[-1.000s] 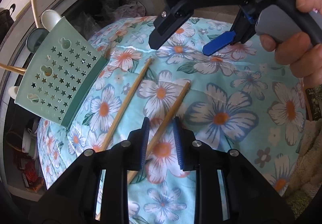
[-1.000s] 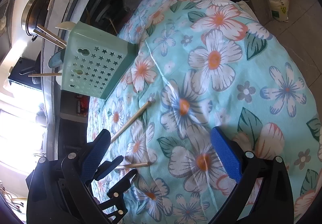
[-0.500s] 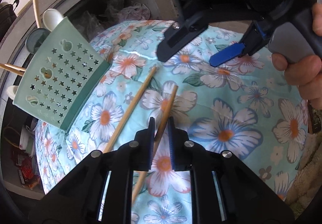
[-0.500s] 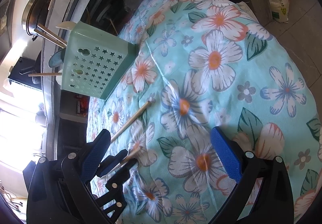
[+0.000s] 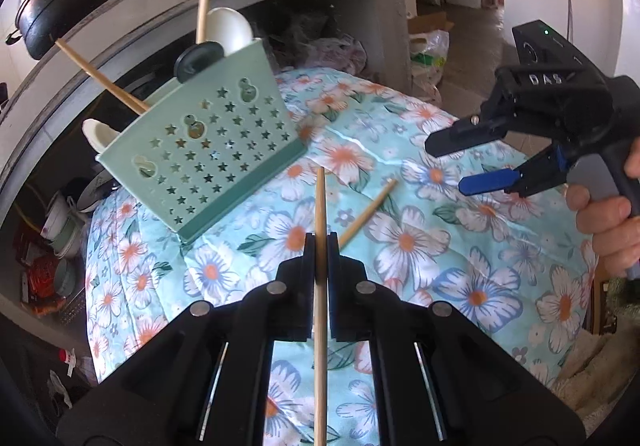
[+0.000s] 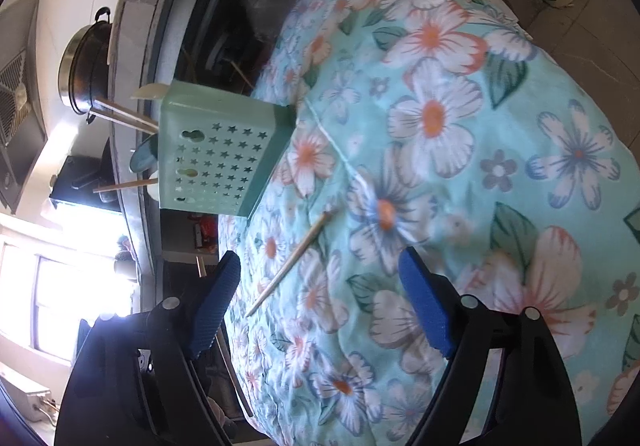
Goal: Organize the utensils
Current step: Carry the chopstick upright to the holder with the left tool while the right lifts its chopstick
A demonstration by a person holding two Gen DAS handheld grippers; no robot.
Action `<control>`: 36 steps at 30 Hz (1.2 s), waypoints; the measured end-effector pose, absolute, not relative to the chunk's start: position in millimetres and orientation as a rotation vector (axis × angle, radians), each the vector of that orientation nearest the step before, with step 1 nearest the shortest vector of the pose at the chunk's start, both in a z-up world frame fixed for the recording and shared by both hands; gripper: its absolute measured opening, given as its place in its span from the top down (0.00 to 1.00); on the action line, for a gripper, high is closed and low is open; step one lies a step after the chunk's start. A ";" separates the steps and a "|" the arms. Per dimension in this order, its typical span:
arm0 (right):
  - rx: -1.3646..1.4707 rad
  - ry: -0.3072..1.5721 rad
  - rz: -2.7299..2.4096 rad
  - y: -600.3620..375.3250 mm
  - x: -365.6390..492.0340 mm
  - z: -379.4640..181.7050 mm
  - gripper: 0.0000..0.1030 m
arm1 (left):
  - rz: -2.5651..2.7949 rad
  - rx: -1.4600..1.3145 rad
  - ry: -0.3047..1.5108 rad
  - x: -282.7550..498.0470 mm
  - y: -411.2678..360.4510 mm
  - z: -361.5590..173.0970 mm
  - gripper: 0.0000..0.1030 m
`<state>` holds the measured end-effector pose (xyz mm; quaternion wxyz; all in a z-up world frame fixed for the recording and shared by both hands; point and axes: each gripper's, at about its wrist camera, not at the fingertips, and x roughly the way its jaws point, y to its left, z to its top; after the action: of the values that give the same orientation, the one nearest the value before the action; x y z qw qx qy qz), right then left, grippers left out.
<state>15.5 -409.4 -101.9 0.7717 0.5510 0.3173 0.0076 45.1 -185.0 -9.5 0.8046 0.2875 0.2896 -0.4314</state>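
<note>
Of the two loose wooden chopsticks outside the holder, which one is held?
The wooden chopstick clamped between the left gripper fingers; the other wooden chopstick lies free on the floral cloth.

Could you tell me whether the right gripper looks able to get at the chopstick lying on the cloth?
Probably yes: the right gripper is open and empty, the chopstick lies bare on the cloth just ahead, nothing between.

The white letters "DAS" stand on the black body of the right claw (image 5: pixel 472 161).
</note>
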 end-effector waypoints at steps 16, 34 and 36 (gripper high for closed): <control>1.205 0.738 0.002 -399.8 43.6 -114.4 0.42 | -0.873 0.552 0.632 53.3 -171.8 -3.4 0.96; 1.280 0.723 -0.051 -409.7 78.9 -125.9 0.63 | -0.823 0.491 0.620 59.3 -161.5 7.1 0.96; 1.289 0.720 -0.047 -407.2 73.5 -126.7 0.63 | -0.820 0.486 0.618 60.9 -159.5 8.6 0.96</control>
<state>73.5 -407.2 -126.7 0.7394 0.5875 0.3282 -0.0212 60.9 -159.5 8.6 0.8430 0.2300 0.2928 -0.3882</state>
